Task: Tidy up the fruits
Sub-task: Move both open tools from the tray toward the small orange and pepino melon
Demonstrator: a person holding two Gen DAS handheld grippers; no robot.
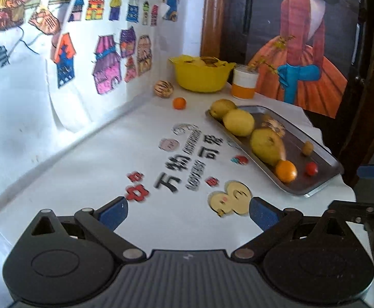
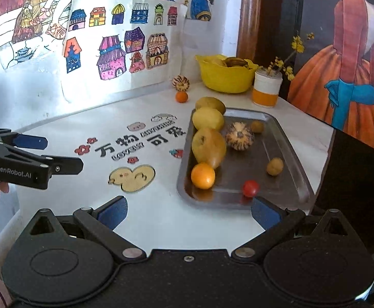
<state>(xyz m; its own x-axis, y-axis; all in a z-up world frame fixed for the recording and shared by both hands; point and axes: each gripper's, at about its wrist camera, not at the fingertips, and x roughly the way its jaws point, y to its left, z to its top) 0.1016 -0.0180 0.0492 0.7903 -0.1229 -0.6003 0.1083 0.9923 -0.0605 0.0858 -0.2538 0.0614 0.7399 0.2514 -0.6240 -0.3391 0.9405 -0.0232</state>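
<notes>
Fruits lie mostly on the metal tray point(image 2: 287, 138) at about two o'clock from the right gripper point(image 2: 189, 211) — three large yellow ones in a row along its left edge, an orange point(image 2: 203, 175) at their near end, a striped melon-like ball point(image 2: 239, 136), two small brownish fruits and a small red tomato point(image 2: 251, 188). Two more sit loose on the table toward twelve o'clock, beside the yellow bowl point(image 2: 225, 78): a small orange point(image 2: 181, 96) and a striped fruit point(image 2: 181, 82). Both grippers are spread wide with nothing between the fingers; the left gripper point(image 1: 188, 209) hovers over the printed tablecloth. The round fruits would likely roll and slip, so I'd grip across the widest middle. The tomato looks soft — squeeze lightly. The big yellow ones probably weigh most.
</notes>
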